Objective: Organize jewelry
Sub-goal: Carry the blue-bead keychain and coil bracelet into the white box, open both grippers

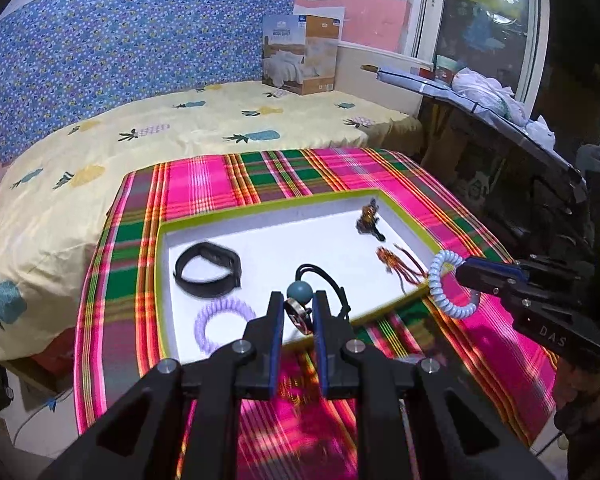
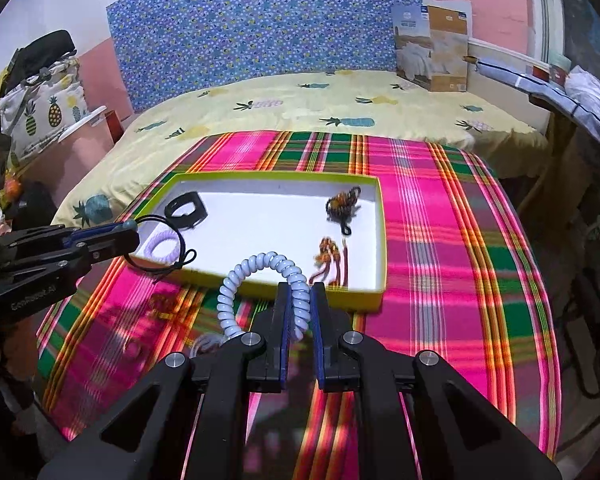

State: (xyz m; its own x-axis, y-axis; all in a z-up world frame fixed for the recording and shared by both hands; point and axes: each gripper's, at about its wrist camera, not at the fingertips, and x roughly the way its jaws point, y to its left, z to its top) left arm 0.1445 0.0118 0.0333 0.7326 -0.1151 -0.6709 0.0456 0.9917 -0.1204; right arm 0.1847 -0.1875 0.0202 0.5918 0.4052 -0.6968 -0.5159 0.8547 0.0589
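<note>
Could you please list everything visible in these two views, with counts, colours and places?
tray: 1, white inside, yellow-green rim, on the plaid cloth
plaid cloth: 1, pink, green and orange, over the surface beside the bed
black wristband: 1, tray's left side
purple spiral hair tie: 1, near-left of tray
beaded pieces: 2, brown-orange, tray's right side
white-blue spiral band: 1, held by right gripper, over tray's near edge
black cord with teal bead: 1, held by left gripper
bed: 1, yellow pineapple sheet, behind
quilt box: 1, on the bed's far corner
left gripper: black, shut on cord
right gripper: black, shut on band
</note>
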